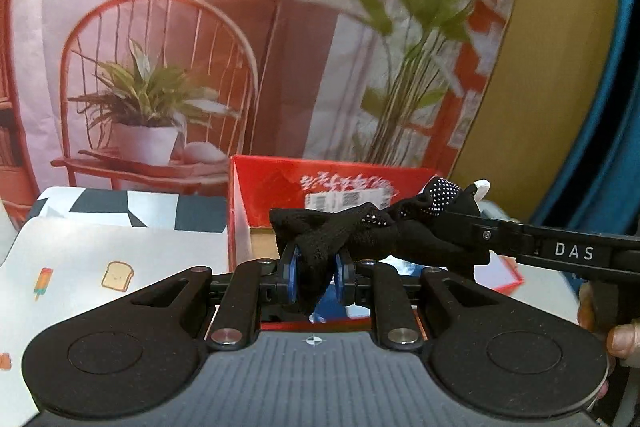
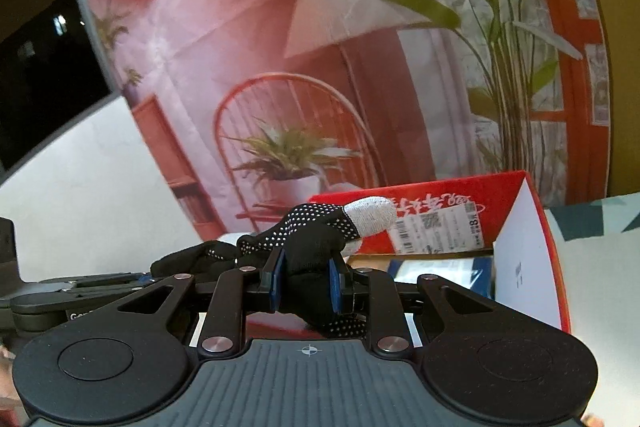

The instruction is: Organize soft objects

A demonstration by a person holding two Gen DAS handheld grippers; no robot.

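Holding one black dotted glove [image 1: 360, 231] stretched above the red box [image 1: 280, 183], left gripper [image 1: 316, 273] and right gripper [image 2: 306, 281] both clamped on it, risking slippage if pulled apart.

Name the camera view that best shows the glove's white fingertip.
Right wrist view: the black dotted knit glove points its white fingertip clearly against the red cardboard box. Left wrist view shows only a small white tip.
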